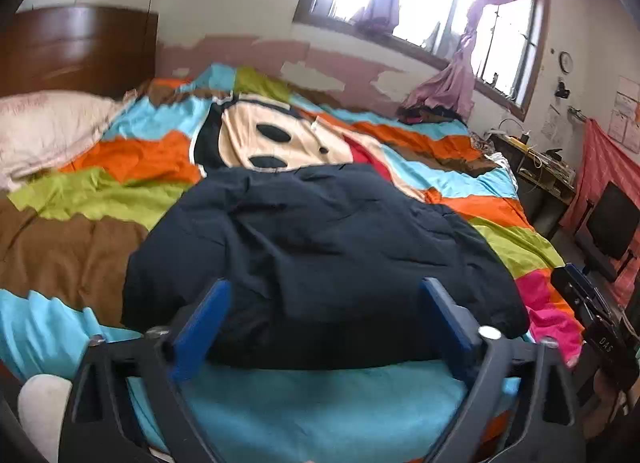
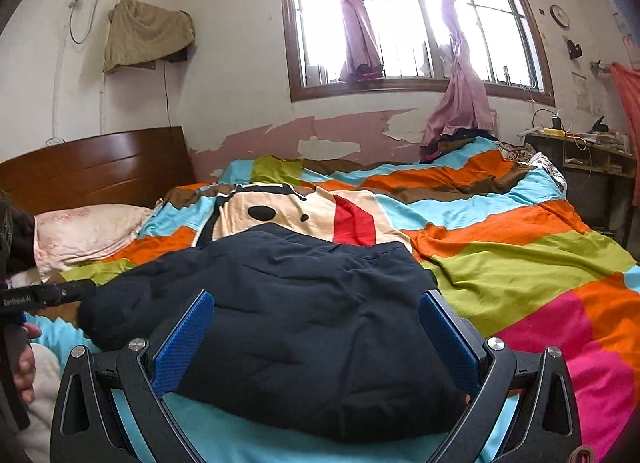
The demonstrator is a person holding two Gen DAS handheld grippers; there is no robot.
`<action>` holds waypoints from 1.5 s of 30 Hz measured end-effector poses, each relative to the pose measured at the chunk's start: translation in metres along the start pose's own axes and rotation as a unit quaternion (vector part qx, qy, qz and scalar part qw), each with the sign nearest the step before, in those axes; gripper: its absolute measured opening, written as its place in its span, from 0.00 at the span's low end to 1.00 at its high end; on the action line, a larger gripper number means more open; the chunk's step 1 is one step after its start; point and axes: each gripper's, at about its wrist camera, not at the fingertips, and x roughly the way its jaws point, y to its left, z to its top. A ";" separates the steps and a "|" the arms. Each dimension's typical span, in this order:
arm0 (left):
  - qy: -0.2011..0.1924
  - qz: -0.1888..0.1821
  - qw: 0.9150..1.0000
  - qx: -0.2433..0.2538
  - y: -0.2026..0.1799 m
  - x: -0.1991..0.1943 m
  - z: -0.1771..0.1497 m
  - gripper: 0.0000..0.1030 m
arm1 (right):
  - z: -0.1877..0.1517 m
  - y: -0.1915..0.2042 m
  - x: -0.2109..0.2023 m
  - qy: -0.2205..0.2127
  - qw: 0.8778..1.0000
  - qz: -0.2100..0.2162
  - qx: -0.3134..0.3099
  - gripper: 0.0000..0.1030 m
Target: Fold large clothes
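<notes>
Left gripper (image 1: 326,319) open, holds nothing. Right gripper (image 2: 316,333) open too. Puffy dark navy jacket (image 1: 320,263) sits folded on striped bed cover (image 1: 500,235). Puffy cloth might spring open, spoiling fold.

Lighting, as I see it: daylight from window (image 2: 412,23), blown-out glare; room evenly bright. Left view motion-blurred, right sharper. Fisheye bending, dark corners.
</notes>
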 end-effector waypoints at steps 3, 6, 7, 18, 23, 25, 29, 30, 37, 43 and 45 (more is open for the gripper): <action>-0.017 0.004 1.000 0.009 -0.009 -0.014 -0.007 0.92 | -0.002 0.009 -0.013 -0.005 1.000 -0.001 -0.006 1.00; -0.033 0.017 0.999 0.013 -0.013 -0.024 -0.014 0.92 | -0.004 0.020 -0.026 -0.010 1.000 0.002 -0.013 1.00; -0.036 0.023 0.999 0.014 -0.014 -0.028 -0.016 0.92 | -0.005 0.023 -0.031 -0.013 1.000 0.004 -0.015 1.00; -0.045 0.060 0.996 0.041 -0.006 -0.058 -0.045 0.92 | -0.019 0.052 -0.057 0.009 0.999 0.031 -0.008 1.00; -0.041 0.059 0.997 0.034 -0.001 -0.069 -0.057 0.92 | -0.027 0.060 -0.065 0.021 0.999 0.033 -0.005 1.00; -0.041 0.059 0.997 0.037 -0.001 -0.073 -0.061 0.92 | -0.031 0.064 -0.070 0.021 0.999 0.034 -0.005 1.00; -0.042 0.064 0.996 0.054 -0.006 -0.079 -0.070 0.92 | -0.039 0.071 -0.078 0.022 0.999 0.032 -0.001 1.00; -0.043 0.065 0.995 0.059 -0.006 -0.080 -0.073 0.92 | -0.041 0.073 -0.079 0.021 0.999 0.029 -0.001 1.00; -0.045 0.077 0.994 0.067 -0.004 -0.082 -0.089 0.92 | -0.053 0.082 -0.087 0.017 1.000 0.004 -0.018 1.00; -0.038 0.073 0.995 0.053 0.002 -0.080 -0.098 0.92 | -0.060 0.082 -0.088 0.021 1.000 0.000 -0.021 1.00; -0.037 0.074 0.995 0.055 0.002 -0.079 -0.098 0.92 | -0.062 0.082 -0.089 0.019 1.000 -0.001 -0.022 1.00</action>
